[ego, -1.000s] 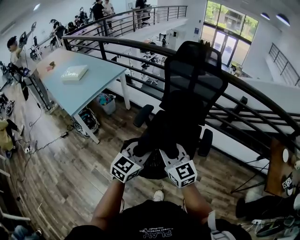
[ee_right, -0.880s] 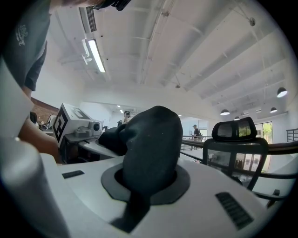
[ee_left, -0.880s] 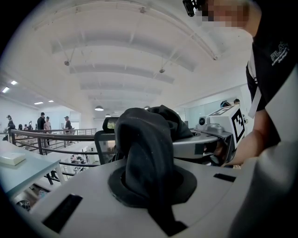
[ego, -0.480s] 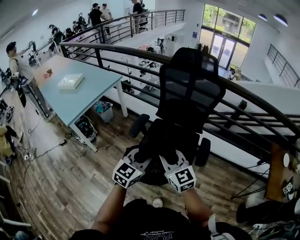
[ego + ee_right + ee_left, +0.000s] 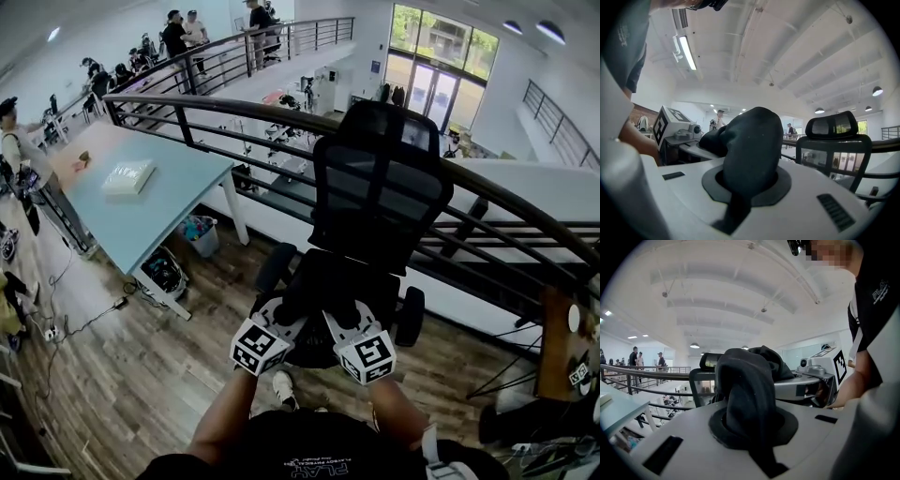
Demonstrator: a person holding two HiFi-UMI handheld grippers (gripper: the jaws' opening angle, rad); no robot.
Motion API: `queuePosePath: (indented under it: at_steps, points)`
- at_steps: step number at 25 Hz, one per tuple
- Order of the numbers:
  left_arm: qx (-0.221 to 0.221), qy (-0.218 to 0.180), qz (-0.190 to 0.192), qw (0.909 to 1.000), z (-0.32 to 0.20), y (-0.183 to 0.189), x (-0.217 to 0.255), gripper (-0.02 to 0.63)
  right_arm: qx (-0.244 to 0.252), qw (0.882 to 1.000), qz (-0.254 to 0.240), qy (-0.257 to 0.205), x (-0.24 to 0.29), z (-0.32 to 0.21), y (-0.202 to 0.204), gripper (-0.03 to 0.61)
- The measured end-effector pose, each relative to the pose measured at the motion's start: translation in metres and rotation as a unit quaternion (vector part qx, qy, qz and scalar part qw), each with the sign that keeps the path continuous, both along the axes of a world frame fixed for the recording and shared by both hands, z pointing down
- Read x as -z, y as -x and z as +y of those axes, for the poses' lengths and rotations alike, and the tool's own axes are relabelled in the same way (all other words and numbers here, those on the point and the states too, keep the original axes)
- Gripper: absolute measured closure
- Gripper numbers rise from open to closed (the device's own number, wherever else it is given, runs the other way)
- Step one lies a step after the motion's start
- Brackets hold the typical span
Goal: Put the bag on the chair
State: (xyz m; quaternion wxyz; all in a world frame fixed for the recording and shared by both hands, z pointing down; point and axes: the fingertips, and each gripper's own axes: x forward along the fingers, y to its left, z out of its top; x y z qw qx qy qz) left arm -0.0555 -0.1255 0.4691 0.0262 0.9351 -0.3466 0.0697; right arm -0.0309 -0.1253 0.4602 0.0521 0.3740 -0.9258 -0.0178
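- The left claw (image 5: 275,313) is clamped tight on a fold of the black bag (image 5: 746,380). The left gripper view shows cloth bunched up out of the near-closed jaws. It pinches fabric rather than a handle, which I judge is meant to stop the bag slipping while carried.
- The right claw (image 5: 340,317) is closed on another fold of the same bag (image 5: 752,140), with dark cloth bulging up between its jaws. Two holds side by side spread the bag's top and share its weight.
- The bag hangs in the air between the two claws, over the front edge of the seat of the chair (image 5: 380,183). It is black against black in the head view, so I cannot tell whether its underside touches the seat.
- Both claws point roughly level toward the backrest. That suits sliding the bag in over the seat's front edge rather than dropping it from above.
- The chair stands on the wooden floor (image 5: 141,375) with its back to the railing (image 5: 225,105) and its seat facing the person, so the approach is open. The armrest (image 5: 275,265) at the seat's left edge is the one thing to steer past.
- In my judgement the carry is nearly done. What remains is to lower the bag onto the middle of the seat and open both claws.
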Motion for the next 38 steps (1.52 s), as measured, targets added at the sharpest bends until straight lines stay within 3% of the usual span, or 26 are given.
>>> queuePosePath:
  at_steps: [16,28,38]
  points:
    - [-0.055,0.008,-0.01,0.9984,-0.098,0.018,-0.022,0.581,-0.06,0.998,-0.007,0.012,-0.022,-0.096,0.018,0.538]
    - [-0.092,0.008,-0.016,0.9956,-0.14,0.012,-0.004,0.581,-0.118,0.993,-0.017,-0.002,-0.002,-0.137,0.012,0.538]
    - [-0.093,0.01,-0.01,0.9955,-0.18,-0.012,0.009,0.581,-0.104,0.995,-0.006,-0.002,0.01,-0.177,-0.011,0.538]
